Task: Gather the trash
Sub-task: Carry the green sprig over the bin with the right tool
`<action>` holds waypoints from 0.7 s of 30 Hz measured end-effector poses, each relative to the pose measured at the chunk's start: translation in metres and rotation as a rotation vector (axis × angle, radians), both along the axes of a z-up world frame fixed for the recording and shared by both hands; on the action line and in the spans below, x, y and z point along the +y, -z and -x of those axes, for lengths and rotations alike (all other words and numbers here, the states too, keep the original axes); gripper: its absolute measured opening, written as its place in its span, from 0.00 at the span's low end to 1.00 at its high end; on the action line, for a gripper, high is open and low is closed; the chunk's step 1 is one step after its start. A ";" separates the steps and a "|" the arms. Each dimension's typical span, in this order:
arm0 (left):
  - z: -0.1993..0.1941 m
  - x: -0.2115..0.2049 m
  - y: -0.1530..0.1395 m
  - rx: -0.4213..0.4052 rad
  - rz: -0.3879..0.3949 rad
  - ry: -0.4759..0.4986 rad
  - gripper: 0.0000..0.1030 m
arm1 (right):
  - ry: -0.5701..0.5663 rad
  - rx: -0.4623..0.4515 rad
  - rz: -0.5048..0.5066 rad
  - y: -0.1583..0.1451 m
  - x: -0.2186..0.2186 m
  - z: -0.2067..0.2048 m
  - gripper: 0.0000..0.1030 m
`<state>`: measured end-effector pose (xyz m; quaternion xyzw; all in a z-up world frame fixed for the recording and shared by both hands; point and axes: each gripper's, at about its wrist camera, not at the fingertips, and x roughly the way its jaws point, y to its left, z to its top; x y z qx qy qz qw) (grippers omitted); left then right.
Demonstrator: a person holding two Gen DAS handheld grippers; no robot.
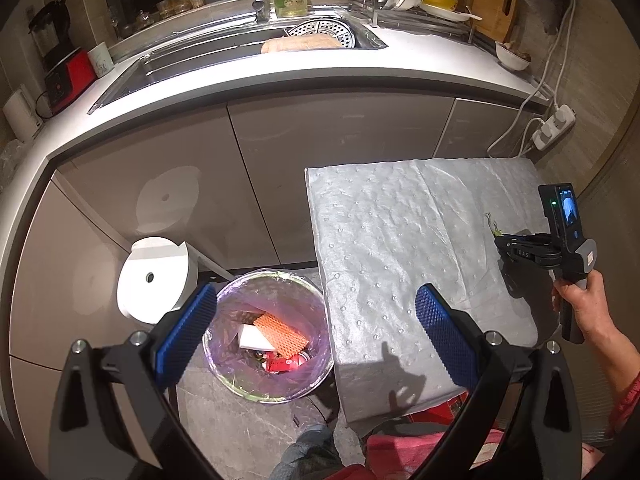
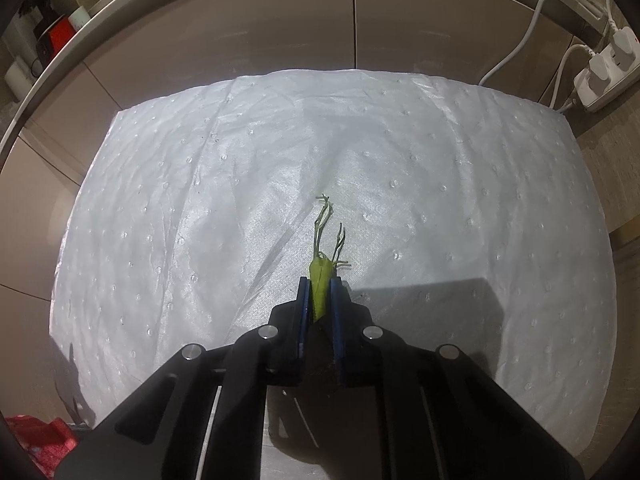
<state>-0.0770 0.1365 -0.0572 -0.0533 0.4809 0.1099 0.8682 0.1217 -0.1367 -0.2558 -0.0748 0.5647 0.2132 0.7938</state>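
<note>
Green vegetable scrap (image 2: 320, 288), one piece, sat pinched in the right gripper (image 2: 320, 280); left gripper (image 1: 316, 312) gaped empty above one bin (image 1: 268, 336); "DAS" readable at right.

Counted: one clear round trash bin (image 1: 268, 336), one green vegetable scrap (image 2: 320, 284), one white dimpled pad (image 1: 400, 240), two black grippers (image 1: 312, 320) (image 2: 319, 280).

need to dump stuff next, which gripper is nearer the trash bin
Left. The left gripper hangs open right above the trash bin; the right gripper is off over the table, pinching a green scrap.
</note>
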 end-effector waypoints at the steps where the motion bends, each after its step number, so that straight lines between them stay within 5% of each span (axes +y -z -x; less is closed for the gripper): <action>1: 0.000 0.002 0.000 0.000 0.001 -0.002 0.92 | 0.005 0.000 -0.013 -0.002 -0.001 0.000 0.10; 11: 0.013 0.040 0.004 -0.010 0.006 -0.046 0.92 | -0.070 -0.074 -0.160 -0.077 0.039 0.032 0.10; 16: 0.027 0.076 0.013 0.000 0.014 -0.111 0.92 | -0.214 -0.083 -0.237 -0.109 0.109 0.071 0.10; 21: 0.048 0.116 0.021 0.009 0.015 -0.183 0.92 | -0.360 -0.028 -0.296 -0.110 0.187 0.109 0.10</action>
